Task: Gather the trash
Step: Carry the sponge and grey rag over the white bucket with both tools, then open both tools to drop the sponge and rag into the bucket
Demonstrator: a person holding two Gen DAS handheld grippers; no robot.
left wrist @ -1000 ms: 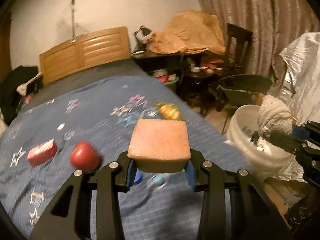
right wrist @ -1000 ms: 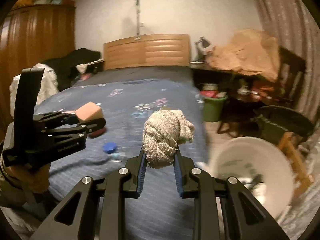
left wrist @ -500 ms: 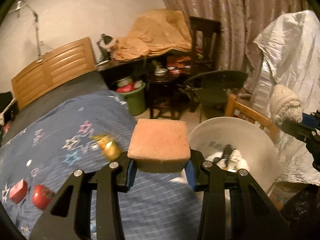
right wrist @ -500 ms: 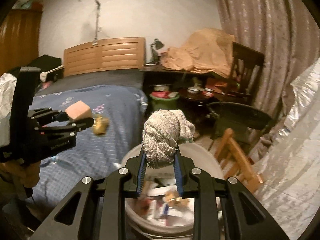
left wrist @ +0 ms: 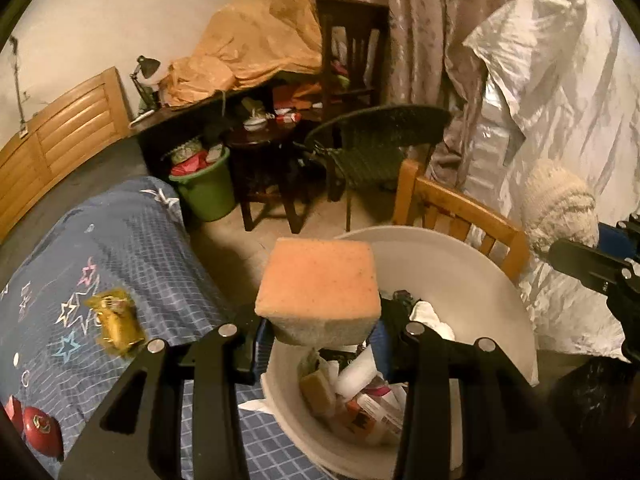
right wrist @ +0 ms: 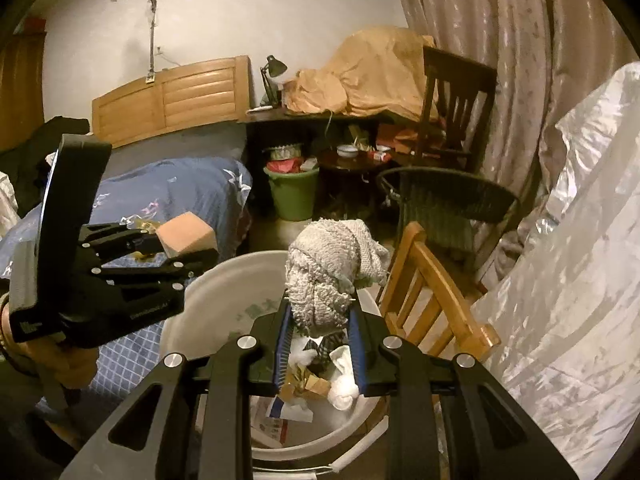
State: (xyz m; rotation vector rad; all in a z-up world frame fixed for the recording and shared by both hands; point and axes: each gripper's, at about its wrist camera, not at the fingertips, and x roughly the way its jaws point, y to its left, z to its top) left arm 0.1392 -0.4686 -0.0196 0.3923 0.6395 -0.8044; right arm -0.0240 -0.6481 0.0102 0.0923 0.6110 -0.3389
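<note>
My left gripper (left wrist: 320,344) is shut on an orange sponge (left wrist: 320,284) and holds it above the near rim of a white trash bucket (left wrist: 472,276) with several pieces of trash inside. My right gripper (right wrist: 320,344) is shut on a balled-up grey-white cloth (right wrist: 332,272) and holds it over the same bucket (right wrist: 208,312). In the right wrist view the left gripper (right wrist: 188,244) with the sponge (right wrist: 184,236) is at the bucket's left rim. The cloth (left wrist: 560,204) also shows at the right in the left wrist view.
A blue star-patterned bed (left wrist: 120,248) lies left of the bucket, with a yellow wrapper (left wrist: 116,322) and a red round object (left wrist: 42,432) on it. A wooden chair (right wrist: 436,300), a dark wicker chair (right wrist: 448,200), a green bin (right wrist: 296,192) and silver plastic sheeting (right wrist: 568,280) stand around.
Both grippers have swung right from over the bed to the white bucket, carrying the sponge and the cloth. Both stay shut on them.
</note>
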